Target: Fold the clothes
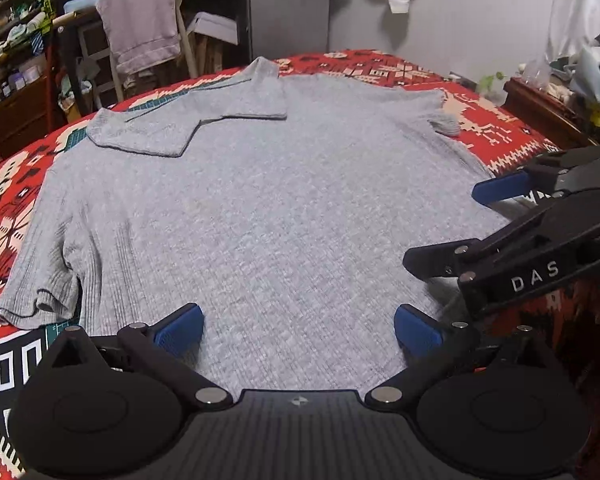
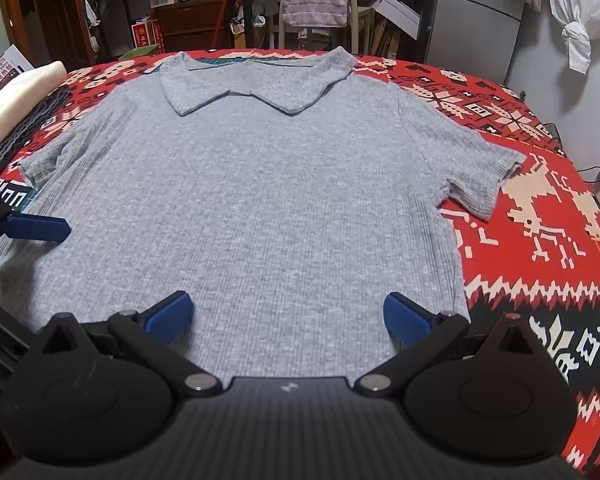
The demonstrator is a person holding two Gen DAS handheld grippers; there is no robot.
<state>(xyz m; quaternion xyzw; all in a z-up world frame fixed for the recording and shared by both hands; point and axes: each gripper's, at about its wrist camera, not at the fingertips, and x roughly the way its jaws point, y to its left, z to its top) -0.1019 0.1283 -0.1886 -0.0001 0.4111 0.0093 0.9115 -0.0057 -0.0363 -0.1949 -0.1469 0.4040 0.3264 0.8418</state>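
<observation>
A grey ribbed short-sleeved polo shirt (image 1: 260, 208) (image 2: 252, 200) lies spread flat, face up, on a red patterned cloth, collar at the far end. My left gripper (image 1: 298, 328) hovers open over the shirt's near hem with nothing between its blue pads. The right gripper (image 2: 288, 318) also stands open above the hem, further to the right. In the left wrist view the right gripper (image 1: 452, 228) shows at the right edge, open, over the shirt's right side. One blue finger (image 2: 36, 228) of the left gripper pokes in at the left of the right wrist view.
The red patterned cloth (image 2: 532, 208) covers the table beyond the shirt on all sides. A folded cream fabric (image 2: 16, 96) on a dark knit lies at the far left. Behind stand a chair draped with a lilac towel (image 1: 144, 36), shelves and a wooden side table (image 1: 540, 104).
</observation>
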